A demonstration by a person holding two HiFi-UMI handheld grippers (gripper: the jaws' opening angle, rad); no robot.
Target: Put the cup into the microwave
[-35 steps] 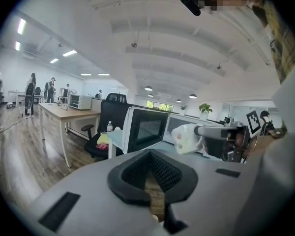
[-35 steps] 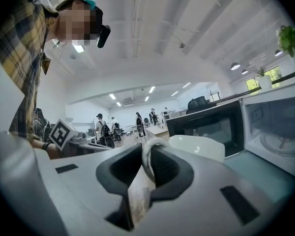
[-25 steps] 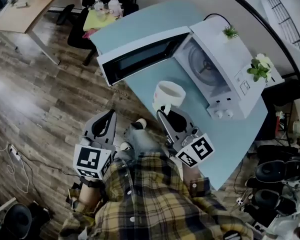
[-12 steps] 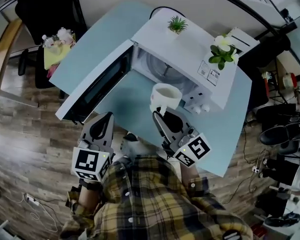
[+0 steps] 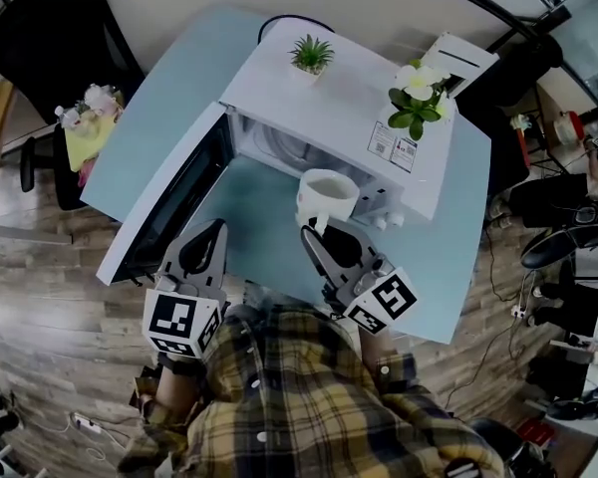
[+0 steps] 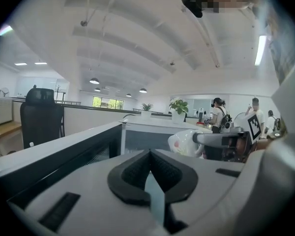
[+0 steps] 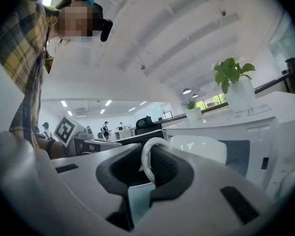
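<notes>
1. Holding a white glossy cup (image 5: 327,195) by its ring handle (image 7: 144,157), the right gripper (image 5: 314,235) has its two black pads (image 7: 163,165) closed on that thin handle, so the jaws stand only a little apart.
2. The left gripper (image 5: 215,229) holds nothing: in the left gripper view its black pads (image 6: 135,170) meet at the tips.
3. The cup stands upright in the air over the light blue table (image 5: 448,237), just before the front of the white microwave oven (image 5: 329,108). It is not yet inside the oven.
4. The microwave door (image 5: 164,207) is swung wide open to the left side, and the left gripper is near its lower end.
5. On the microwave top stand a small green plant in a pot (image 5: 311,56) and a plant with white flowers (image 5: 414,103).
6. The person's yellow plaid shirt (image 5: 299,396) fills the bottom of the head view.
</notes>
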